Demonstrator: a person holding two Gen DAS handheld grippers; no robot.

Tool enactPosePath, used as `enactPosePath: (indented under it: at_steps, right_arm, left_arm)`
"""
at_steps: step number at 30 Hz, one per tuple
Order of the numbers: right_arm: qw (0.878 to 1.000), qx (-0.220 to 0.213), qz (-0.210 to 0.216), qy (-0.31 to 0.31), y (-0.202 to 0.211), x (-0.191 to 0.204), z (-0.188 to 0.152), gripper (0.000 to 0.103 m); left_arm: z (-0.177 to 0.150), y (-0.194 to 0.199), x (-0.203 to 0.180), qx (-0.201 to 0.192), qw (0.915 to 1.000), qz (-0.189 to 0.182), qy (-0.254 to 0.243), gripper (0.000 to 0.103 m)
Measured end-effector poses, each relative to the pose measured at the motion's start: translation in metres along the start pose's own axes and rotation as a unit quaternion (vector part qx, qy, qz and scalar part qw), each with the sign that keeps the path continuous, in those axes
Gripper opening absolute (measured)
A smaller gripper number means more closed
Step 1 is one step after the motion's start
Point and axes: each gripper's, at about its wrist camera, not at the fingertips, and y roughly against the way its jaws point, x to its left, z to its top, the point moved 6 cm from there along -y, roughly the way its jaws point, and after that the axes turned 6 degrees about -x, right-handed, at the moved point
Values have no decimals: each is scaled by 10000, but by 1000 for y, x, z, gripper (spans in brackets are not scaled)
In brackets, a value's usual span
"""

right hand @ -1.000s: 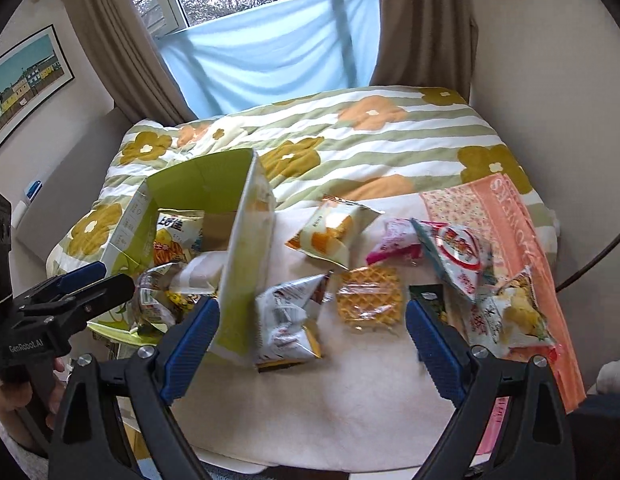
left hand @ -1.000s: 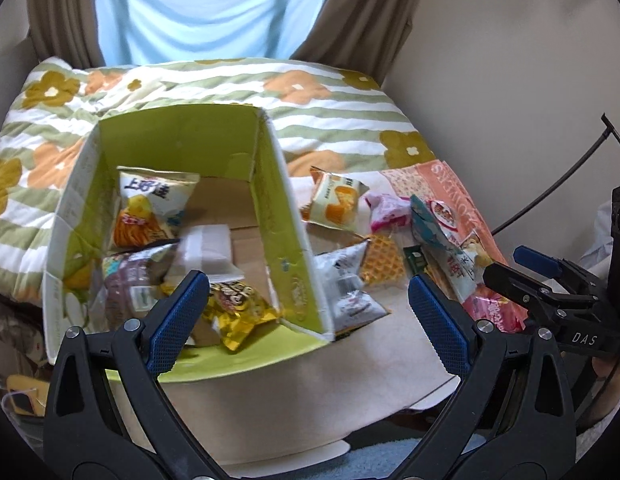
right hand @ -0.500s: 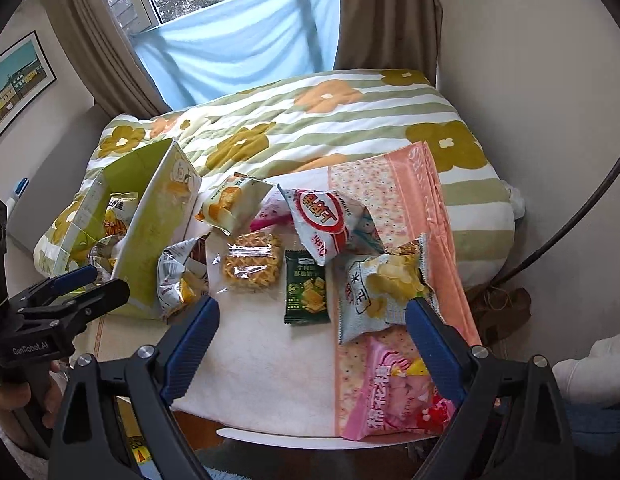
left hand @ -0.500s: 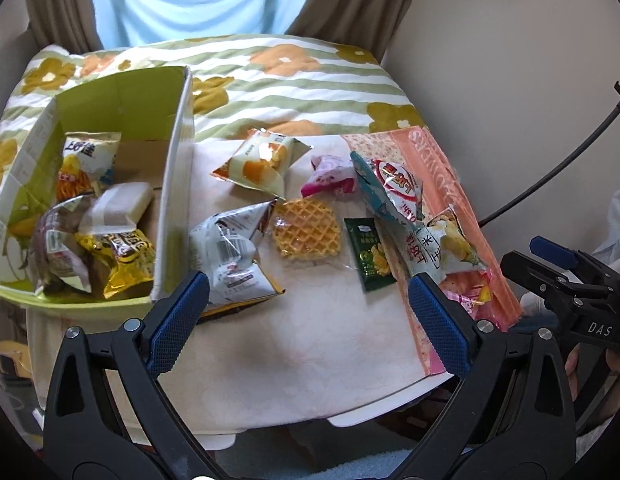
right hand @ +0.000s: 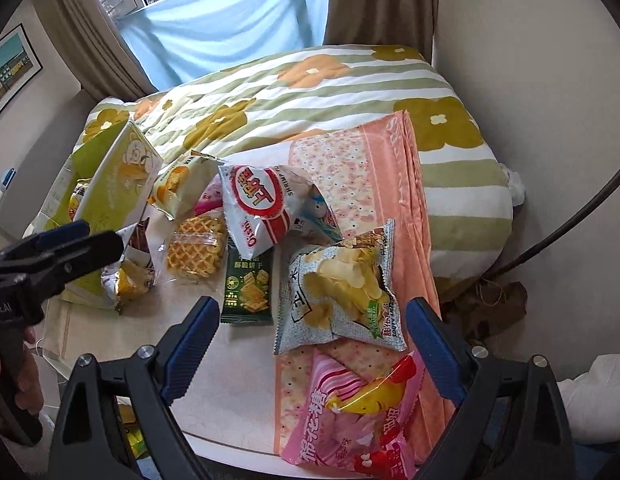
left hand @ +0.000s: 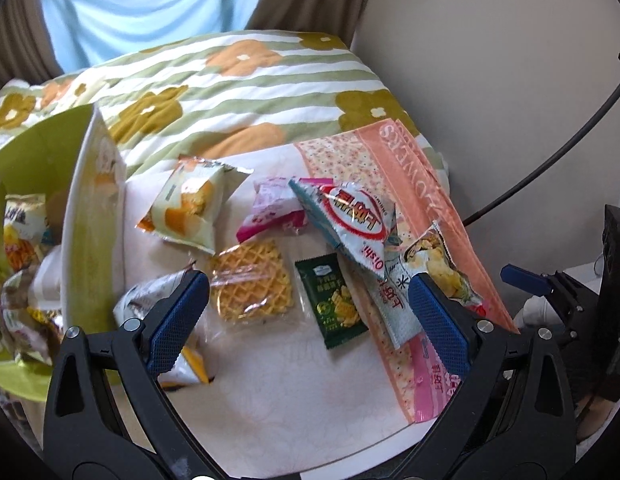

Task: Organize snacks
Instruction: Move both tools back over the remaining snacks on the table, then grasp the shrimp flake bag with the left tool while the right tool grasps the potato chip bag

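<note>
- Behind everything, a flowered striped quilt [right hand: 310,92] fills the upper centre of both views, with a blue-covered window and brown curtains above it.
- Snacks lie on a white table [right hand: 229,368]; its rounded near edge runs along the bottom of the frame, and a bare strip of tabletop sits between that edge and the packets.
- At the left edge, a green box [left hand: 85,240] stands open, with several packets inside, blurred.
- Just beside its wall lie a silver packet [left hand: 149,304] and a waffle packet [left hand: 249,284], next to a dark green cracker packet [right hand: 247,288].
- Centre: a red-and-white shrimp chip bag [right hand: 261,204] overlaps a grey chip bag [right hand: 342,292], which appears to rest on a pink cloth [right hand: 374,160] reaching the table's right edge.
- A pink candy bag [right hand: 358,416] lies at the lower right, near the table rim.
- Left gripper [left hand: 310,320] hovers over the waffle and crackers, jaws wide apart, holding nothing.
- Right gripper [right hand: 314,344] hovers over the grey chip bag, jaws likewise spread and empty.
</note>
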Motion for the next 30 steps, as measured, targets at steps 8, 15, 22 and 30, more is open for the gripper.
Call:
enactPosePath:
  at_steps: [8,15,22,30]
  right_arm:
    - [9994,-72,-323,141,-26,-8,-1,93]
    - [9981,-53,-512,347,-46,-3,-5,93]
    - [9972,47,-690,277,-66,-6,-6,93]
    - [9969,131,-750,222,-81,-15,-4,93]
  left_arm:
    - [43,-59,-47,229,9881,-368,-1474,99]
    - [32,-121,-64,827,9681,-419,-2328,96]
    - [22,-155,-71,1153,9552,-482,-2681,88]
    - [13,-164,-68,1338,9481,-550,-2830,66]
